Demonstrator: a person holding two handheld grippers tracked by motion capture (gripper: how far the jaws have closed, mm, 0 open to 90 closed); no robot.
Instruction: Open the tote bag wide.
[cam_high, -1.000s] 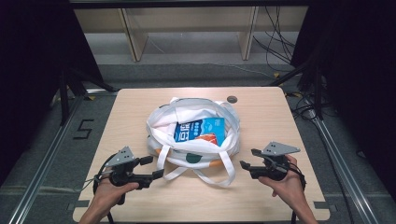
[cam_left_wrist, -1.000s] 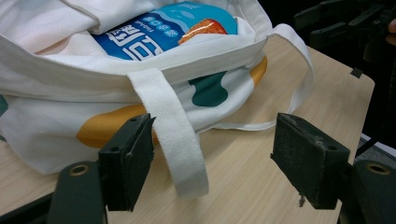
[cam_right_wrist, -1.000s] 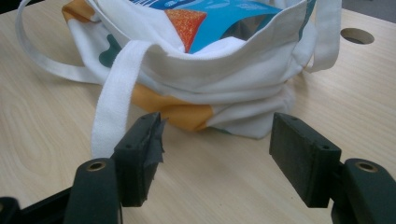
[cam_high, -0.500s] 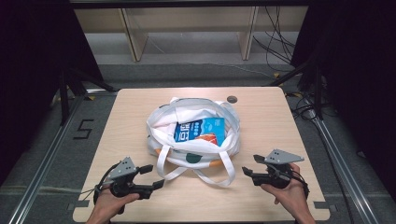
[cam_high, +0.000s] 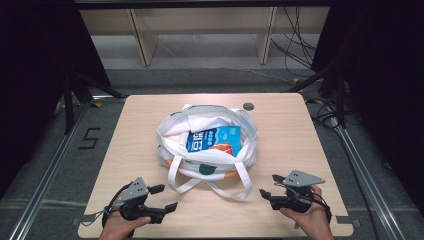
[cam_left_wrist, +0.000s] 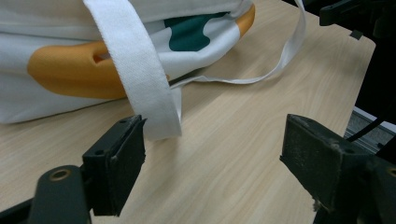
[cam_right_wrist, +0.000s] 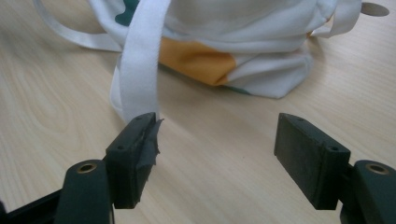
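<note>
Bag, white with orange and green patches, sits mid-table, ahead of both grippers and between them; its mouth gapes and a blue packet lies inside; two white straps trail off its near side onto the table. Left gripper hovers low near the front edge, just left of the strap loops; its jaws have just been opening and stand wide with nothing between them; in the left gripper view a strap end hangs just beyond one pad without touching it. Right gripper sits just right of the straps, pointing toward them; its jaws have likewise been opening and hold nothing; a strap lies just past one pad.
</note>
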